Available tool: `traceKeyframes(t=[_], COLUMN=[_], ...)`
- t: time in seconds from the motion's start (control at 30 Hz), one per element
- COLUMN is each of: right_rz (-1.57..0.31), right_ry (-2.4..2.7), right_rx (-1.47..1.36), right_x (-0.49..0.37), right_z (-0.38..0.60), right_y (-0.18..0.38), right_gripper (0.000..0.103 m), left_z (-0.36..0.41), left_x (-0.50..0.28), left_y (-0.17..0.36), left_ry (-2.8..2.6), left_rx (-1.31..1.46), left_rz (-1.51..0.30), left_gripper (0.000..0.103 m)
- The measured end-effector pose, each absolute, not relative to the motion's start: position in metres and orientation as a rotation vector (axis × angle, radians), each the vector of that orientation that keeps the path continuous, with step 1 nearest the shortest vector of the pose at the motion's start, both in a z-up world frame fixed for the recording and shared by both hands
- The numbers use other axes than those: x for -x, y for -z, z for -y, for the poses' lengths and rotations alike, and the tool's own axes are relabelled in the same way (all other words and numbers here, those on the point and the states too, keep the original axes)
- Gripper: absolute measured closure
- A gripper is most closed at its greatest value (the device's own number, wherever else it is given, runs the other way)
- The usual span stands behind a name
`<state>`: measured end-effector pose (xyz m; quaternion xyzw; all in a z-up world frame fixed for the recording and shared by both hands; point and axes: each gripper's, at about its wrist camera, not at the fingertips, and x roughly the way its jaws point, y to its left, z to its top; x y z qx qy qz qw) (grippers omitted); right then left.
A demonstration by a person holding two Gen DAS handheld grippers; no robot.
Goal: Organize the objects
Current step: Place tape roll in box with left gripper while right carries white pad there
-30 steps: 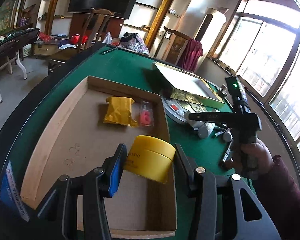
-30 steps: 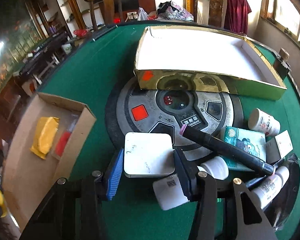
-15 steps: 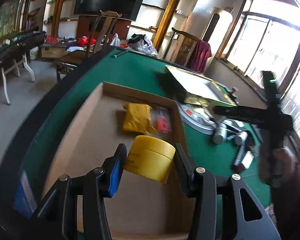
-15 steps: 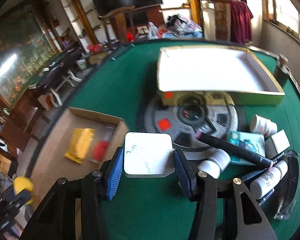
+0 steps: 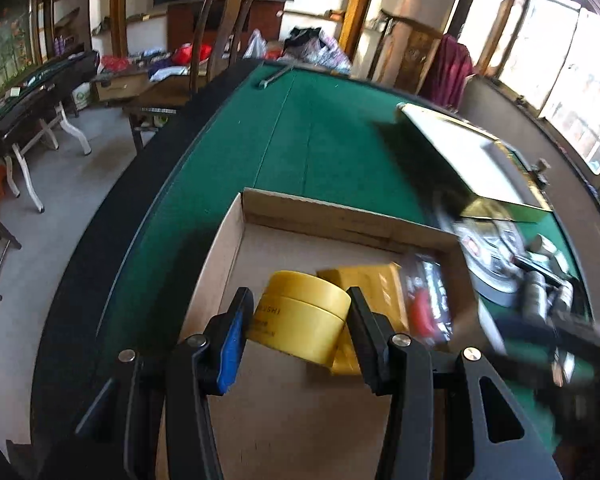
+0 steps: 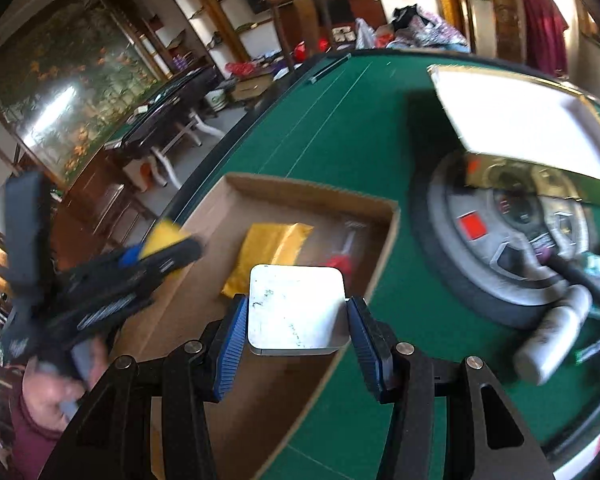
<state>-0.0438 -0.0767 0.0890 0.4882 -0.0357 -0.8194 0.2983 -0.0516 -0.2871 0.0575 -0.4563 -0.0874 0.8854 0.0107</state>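
Packets point(image 5: 374, 292) in box point(image 5: 228, 256) (far end)

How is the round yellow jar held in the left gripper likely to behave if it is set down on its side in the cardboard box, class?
The yellow jar is a squat cylinder, so on its side it would probably roll. Its smooth plastic-looking wall may slip between the left gripper pads. Set on its flat base in the cardboard box, it should stand steadily, being wider than tall.
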Motion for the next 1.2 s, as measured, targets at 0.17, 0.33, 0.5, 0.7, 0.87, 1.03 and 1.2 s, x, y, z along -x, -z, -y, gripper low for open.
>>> traceKeyframes(t=[0.17,0.33,0.5,0.7,0.87,1.03,1.2], right_rz=[0.077,0.073,0.078,0.074,0.042,-0.028,-0.185], right_ry=[2.144,2.121,2.101,2.045,1.986,1.969,2.043], right_rx=[-1.312,-1.328,-1.338,-1.344,-1.355,-1.386,-1.328], right_x=[0.046,0.049,0.053,0.052,0.056,0.068,0.078], right_z=[0.095,0.102,0.107,0.119,0.144,0.182,0.219], right_y=[-0.079,-0.07,-0.064,-0.063,-0.06,-0.048,-0.05], right_gripper=[0.048,0.048,0.048,0.048,0.048,0.048,0.048], left_z=[0.291,0.287,0.294,0.312,0.337,0.345,0.348], left_x=[0.083,0.089,0.085,0.05,-0.003,-0.039,-0.057], left_y=[-0.034,-0.028,-0.034,-0.073,-0.103,-0.11,-0.115], left_ry=[-2.75,-2.748,-2.712,-2.728,-2.776,-2.812,-2.82], left_rx=[1.508,1.488,1.467,1.364,1.181,1.102,1.05], left_rz=[0.291,0.26,0.36,0.451,0.585,0.601,0.628], left_gripper=[0.056,0.056,0.042,0.035,0.03,0.03,0.03])
